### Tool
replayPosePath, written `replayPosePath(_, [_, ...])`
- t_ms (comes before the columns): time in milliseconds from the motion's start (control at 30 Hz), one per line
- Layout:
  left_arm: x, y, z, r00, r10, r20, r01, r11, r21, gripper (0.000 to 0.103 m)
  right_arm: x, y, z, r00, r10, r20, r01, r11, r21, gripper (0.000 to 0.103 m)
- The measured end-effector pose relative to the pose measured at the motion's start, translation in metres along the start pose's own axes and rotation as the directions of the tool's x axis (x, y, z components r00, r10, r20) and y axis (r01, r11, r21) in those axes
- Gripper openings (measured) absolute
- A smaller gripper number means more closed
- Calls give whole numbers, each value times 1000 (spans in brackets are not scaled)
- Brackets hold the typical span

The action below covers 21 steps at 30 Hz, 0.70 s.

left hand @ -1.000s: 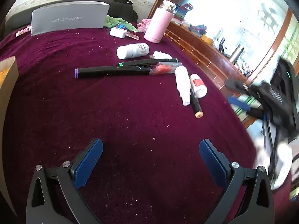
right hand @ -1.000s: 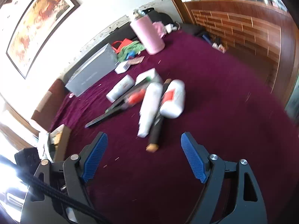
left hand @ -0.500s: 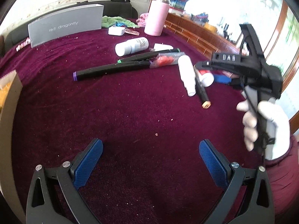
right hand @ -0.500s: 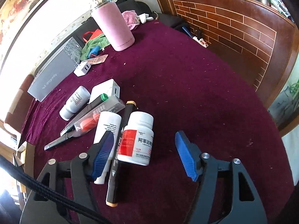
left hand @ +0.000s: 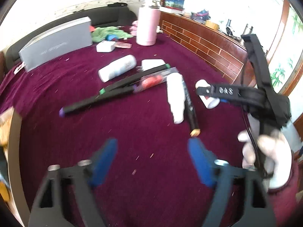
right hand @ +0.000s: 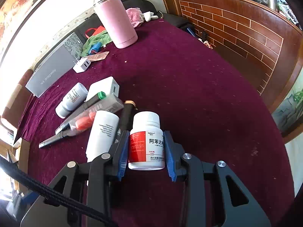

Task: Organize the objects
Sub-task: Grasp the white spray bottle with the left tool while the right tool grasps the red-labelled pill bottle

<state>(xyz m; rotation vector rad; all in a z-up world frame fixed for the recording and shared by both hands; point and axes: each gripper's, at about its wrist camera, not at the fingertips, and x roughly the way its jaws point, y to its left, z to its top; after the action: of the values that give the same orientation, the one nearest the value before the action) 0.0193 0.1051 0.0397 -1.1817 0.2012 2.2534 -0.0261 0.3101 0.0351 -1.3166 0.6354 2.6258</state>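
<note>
With the right gripper [right hand: 145, 149] clamped on the red-labelled pill bottle [right hand: 146, 141], lying mid-bedspread [right hand: 198, 94] beside the white bottle [right hand: 103, 132], grasp step appears underway. Left gripper [left hand: 151, 162] jaws apart, empty. Next: lift clear without disturbing neighbours.

Before you is a surface spread with maroon cloth [right hand: 198, 87]. On it lie a pink flask [right hand: 115, 19] standing far off, a grey box [right hand: 55, 66] at far left, a white charger [right hand: 81, 65], and nearer, two white bottles [right hand: 72, 99] [right hand: 102, 132], black markers [left hand: 94, 102] and a red-labelled pill bottle [right hand: 146, 141].
</note>
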Motion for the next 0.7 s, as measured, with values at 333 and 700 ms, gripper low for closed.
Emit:
replayPosePath(333, [69, -30, 53, 998, -24, -55, 26, 999, 31, 48, -11, -36, -4, 996, 88, 19, -90, 989, 121, 32])
replayPosePath(700, [95, -51, 68, 990, -90, -113, 98, 993, 68, 17, -9, -41, -3, 992, 126, 21, -128, 980, 154, 33])
